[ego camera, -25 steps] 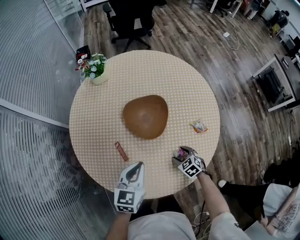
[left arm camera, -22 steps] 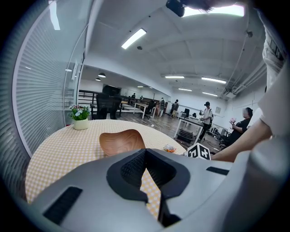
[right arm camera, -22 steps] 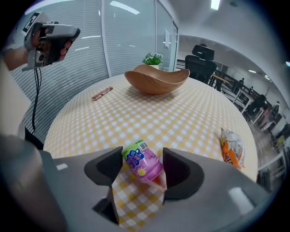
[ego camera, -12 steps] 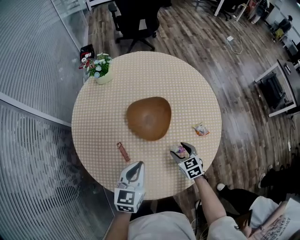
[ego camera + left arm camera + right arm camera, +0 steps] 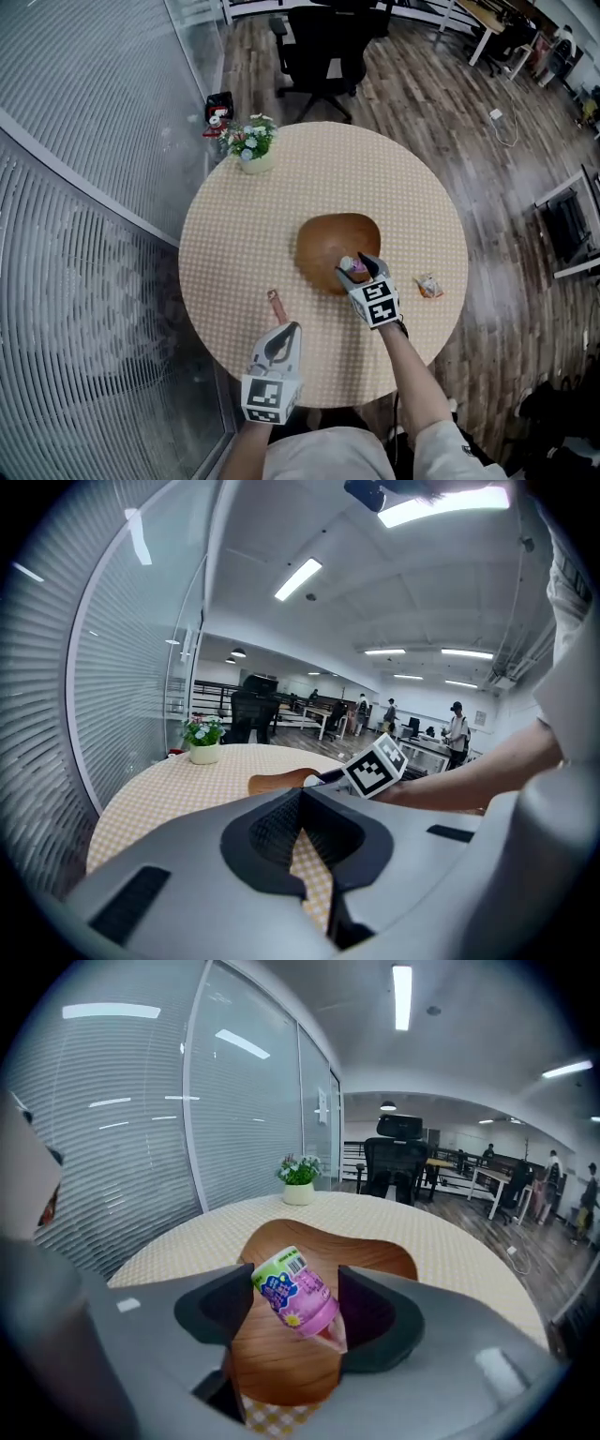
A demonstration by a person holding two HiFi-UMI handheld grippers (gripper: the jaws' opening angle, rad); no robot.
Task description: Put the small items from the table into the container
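Note:
A brown wooden bowl (image 5: 330,246) sits mid-table. My right gripper (image 5: 358,270) hangs over its near rim, shut on a small pink bottle (image 5: 352,267) with a green top. In the right gripper view the bottle (image 5: 300,1303) lies tilted between the two pads, with the bowl (image 5: 375,1252) right below. My left gripper (image 5: 282,343) hovers low by the table's front edge with its tips together and nothing held. A red-brown bar (image 5: 276,306) lies just ahead of it. A small wrapped sweet (image 5: 429,286) lies right of the bowl.
A potted flower (image 5: 251,145) stands at the table's far left edge. A black office chair (image 5: 323,42) is behind the table. A glass wall with blinds (image 5: 84,216) runs along the left. In the left gripper view the right gripper's marker cube (image 5: 376,768) is ahead, in front of the bowl (image 5: 279,781).
My right gripper has risen and carried the pink bottle from the near right part of the table to above the bowl's near rim. The left gripper has moved forward a little.

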